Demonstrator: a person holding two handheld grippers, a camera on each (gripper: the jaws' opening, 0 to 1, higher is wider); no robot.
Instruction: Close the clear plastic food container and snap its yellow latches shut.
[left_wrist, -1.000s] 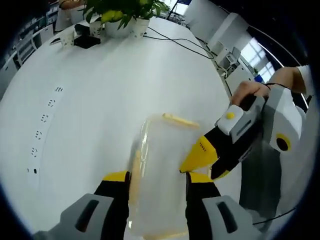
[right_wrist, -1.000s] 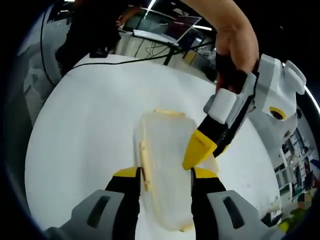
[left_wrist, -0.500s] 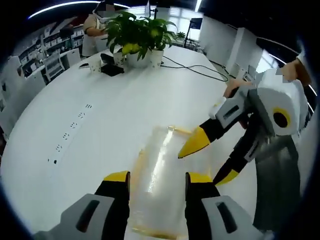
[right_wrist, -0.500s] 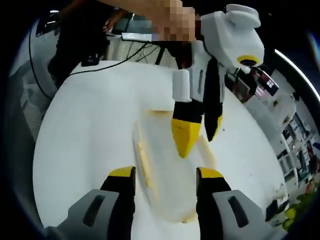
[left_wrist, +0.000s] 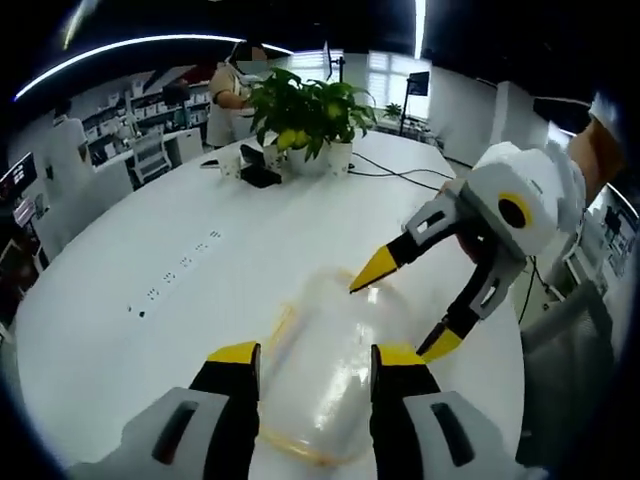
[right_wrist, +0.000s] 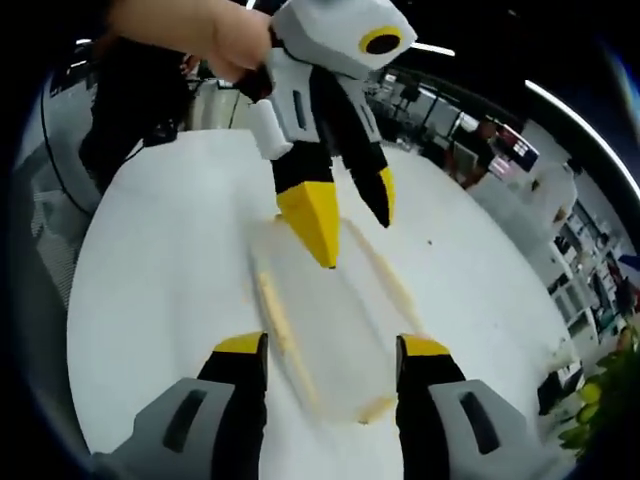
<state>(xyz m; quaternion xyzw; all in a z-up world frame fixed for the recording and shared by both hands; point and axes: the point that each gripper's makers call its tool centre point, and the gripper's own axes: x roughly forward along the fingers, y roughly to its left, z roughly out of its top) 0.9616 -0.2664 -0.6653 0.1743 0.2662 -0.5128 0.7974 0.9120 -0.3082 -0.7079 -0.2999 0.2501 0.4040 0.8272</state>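
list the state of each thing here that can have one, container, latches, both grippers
clear plastic food container: lid on, resting on the white table, not gripped
yellow latches: blurred, cannot tell if snapped
left gripper: open, fingers either side of the container
right gripper: open, above the container
potted plant: upright at the table's far end

Clear container (left_wrist: 330, 375) flat on table, yellow latches (right_wrist: 272, 305).
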